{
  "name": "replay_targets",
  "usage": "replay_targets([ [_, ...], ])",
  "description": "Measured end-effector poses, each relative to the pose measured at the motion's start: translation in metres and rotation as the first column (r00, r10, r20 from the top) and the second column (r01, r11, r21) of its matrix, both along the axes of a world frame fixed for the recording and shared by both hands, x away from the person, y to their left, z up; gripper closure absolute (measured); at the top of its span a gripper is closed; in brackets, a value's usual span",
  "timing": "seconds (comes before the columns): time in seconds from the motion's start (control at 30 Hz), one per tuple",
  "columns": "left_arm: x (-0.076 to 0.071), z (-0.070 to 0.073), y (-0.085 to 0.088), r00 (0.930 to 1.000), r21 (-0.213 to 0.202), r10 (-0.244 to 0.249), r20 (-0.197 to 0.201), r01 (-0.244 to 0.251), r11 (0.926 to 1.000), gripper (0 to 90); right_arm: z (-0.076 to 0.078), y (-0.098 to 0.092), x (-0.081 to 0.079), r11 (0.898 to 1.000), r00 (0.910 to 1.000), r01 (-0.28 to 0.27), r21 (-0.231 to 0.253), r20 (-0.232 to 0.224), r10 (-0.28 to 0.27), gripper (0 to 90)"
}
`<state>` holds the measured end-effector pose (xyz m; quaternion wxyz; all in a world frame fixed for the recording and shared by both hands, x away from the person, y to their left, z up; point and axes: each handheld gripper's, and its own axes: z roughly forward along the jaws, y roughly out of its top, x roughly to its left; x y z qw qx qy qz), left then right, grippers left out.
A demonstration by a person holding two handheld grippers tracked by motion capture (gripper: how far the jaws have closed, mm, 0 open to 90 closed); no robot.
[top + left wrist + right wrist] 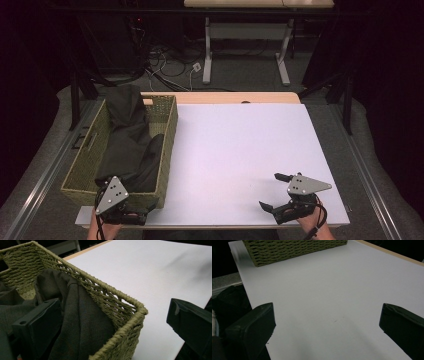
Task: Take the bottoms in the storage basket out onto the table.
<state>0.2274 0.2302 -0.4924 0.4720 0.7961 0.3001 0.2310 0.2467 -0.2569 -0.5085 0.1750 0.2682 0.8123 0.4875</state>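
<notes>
The left gripper has its two black jaws spread wide, straddling the near corner of a woven basket: one jaw sits inside against the dark garment, the other hangs outside over the table. Nothing is pinched yet. In the high view the left gripper sits at the basket's near end, at the table's left front edge.

The right gripper also has its jaws spread apart, holding nothing, hovering low over bare white tabletop. From above, the right gripper is at the front right, well apart from the basket.

The dark garment lies heaped along the basket's length, one end spilling up over the far rim.

The likely step is lifting the cloth out. To do it well, the left jaws should move off the wicker corner and in over a thick fold (not a single loose layer), so they close on fabric alone and the basket stays put.

The tabletop is white and matte with a wooden far edge. Beyond it are grey floor, tangled cables, another table's white legs and dark surroundings.
</notes>
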Motion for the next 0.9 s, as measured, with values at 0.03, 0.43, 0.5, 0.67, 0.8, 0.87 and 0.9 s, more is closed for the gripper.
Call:
replay_targets([
  [0.03, 0.0000, 0.0000, 0.0000, 1.0000, 0.000, 0.000, 0.000, 0.000, 1.0000, 0.2, 0.0000, 0.0000, 0.0000, 1.000, 1.0000, 0.000, 0.000, 0.000, 0.000, 0.2],
  [0.43, 0.0005, 0.0009, -0.0008, 0.9997, 0.006, 0.002, -0.024, -0.002, 1.0000, 0.2, -0.0017, 0.0002, 0.0016, 1.000, 0.9999, -0.010, -0.004, -0.010, 0.010, 0.2],
  [0.5, -0.0008, 0.0021, -0.0010, 0.9995, 0.007, -0.004, -0.032, 0.004, 1.0000, 0.2, -0.0022, -0.0008, 0.0017, 1.000, 0.9999, -0.004, -0.003, -0.012, 0.004, 0.2],
  [0.67, -0.0011, 0.0031, -0.0024, 0.9995, 0.005, -0.005, -0.030, 0.005, 1.0000, 0.3, -0.0019, -0.0023, 0.0011, 1.000, 1.0000, 0.001, -0.005, -0.009, -0.001, 0.2],
  [0.8, -0.0024, 0.0060, -0.0051, 0.9997, 0.020, -0.007, -0.021, 0.007, 0.9998, 0.3, -0.0018, -0.0022, 0.0006, 1.000, 1.0000, 0.003, -0.006, -0.004, -0.003, 0.7],
  [0.87, -0.0035, 0.0072, -0.0059, 0.9999, 0.023, 0.001, -0.017, -0.001, 0.9997, 0.3, -0.0014, -0.0021, 0.0001, 1.000, 1.0000, 0.001, -0.007, -0.002, -0.001, 0.7],
  [0.9, -0.0036, 0.0077, -0.0064, 0.9999, 0.028, 0.005, -0.016, -0.005, 0.9996, 0.3, -0.0012, -0.0017, -0.0002, 1.000, 1.0000, 0.001, -0.005, -0.004, -0.001, 0.7],
])
